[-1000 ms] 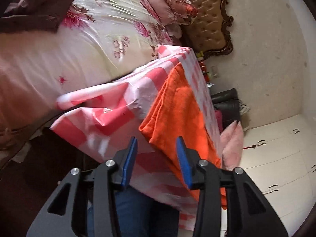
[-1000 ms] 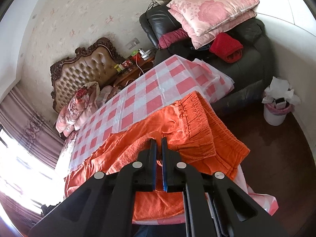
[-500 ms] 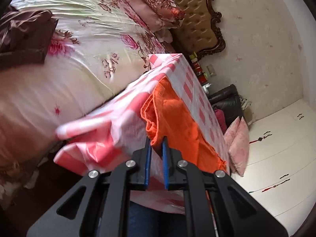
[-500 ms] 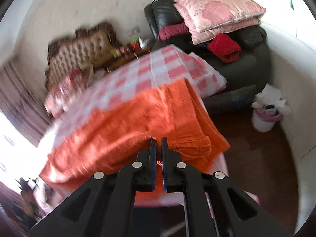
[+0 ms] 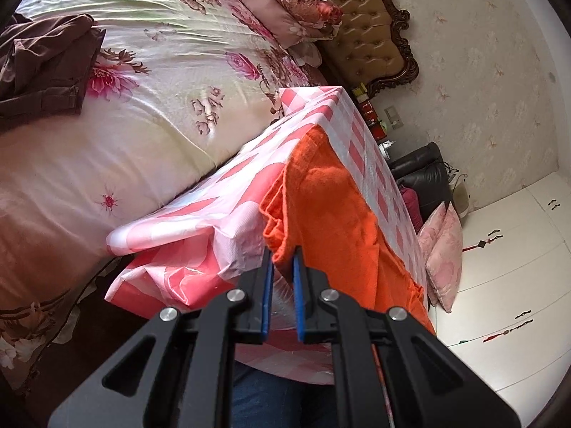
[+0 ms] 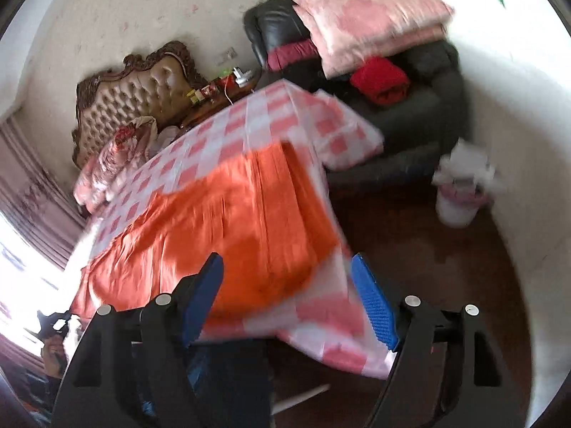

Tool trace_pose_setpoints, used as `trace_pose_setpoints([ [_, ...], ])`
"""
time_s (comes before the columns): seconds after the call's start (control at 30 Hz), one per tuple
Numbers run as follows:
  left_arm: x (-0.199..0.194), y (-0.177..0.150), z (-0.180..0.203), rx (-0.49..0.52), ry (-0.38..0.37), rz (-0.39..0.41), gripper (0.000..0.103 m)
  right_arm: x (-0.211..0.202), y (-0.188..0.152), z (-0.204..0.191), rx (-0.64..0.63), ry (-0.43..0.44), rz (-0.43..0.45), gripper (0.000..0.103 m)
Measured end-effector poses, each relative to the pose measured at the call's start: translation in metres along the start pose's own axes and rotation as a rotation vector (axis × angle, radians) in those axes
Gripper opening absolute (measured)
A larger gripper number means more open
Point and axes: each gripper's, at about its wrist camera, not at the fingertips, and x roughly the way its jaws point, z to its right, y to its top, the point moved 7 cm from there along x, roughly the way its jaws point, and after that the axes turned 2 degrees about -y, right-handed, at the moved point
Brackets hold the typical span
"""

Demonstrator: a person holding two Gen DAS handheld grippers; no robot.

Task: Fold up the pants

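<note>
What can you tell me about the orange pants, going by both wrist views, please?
The orange pants are bright, soft, towel-like fabric, spread mostly flat along the near side of the pink-and-white checked tablecloth, with the fabric doubled in layers at one end. That end hangs at the table's edge, where the left gripper is shut on a bunched corner. The right gripper is open, above the other end, touching nothing. The right view is motion-blurred.

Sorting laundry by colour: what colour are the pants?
Orange pants, clearest in the left wrist view.

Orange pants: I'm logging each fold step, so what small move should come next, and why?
Probably bring the open right gripper back to grip the waist end: the left gripper pinches a corner of the orange pants, which lie spread on the checkered tablecloth.
</note>
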Motion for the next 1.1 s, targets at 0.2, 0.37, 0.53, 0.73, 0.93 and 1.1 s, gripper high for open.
trace_pose_setpoints([
  [0.2,0.000,-0.001,-0.003,-0.011,-0.015,0.006,0.010,0.082,0.068,-0.031,-0.103,-0.076,-0.127,0.073],
  [0.37,0.000,0.000,-0.004,-0.007,-0.028,0.007,0.010,0.151,0.077,-0.017,-0.076,-0.165,-0.262,0.019],
  [0.53,0.001,0.005,-0.001,0.038,0.004,0.004,0.010,0.140,0.109,0.001,0.139,-0.081,-0.141,0.003],
  [0.73,0.008,0.008,0.003,0.055,0.011,0.007,0.010,0.148,0.107,0.005,0.062,-0.153,-0.101,0.004],
  [0.93,-0.005,0.006,0.002,0.065,0.023,0.031,0.021,0.083,0.081,0.022,0.040,-0.388,0.014,0.017],
  [1.1,-0.042,-0.013,0.047,0.247,0.057,0.139,0.021,0.028,0.010,-0.080,-0.278,-0.300,0.144,0.091],
])
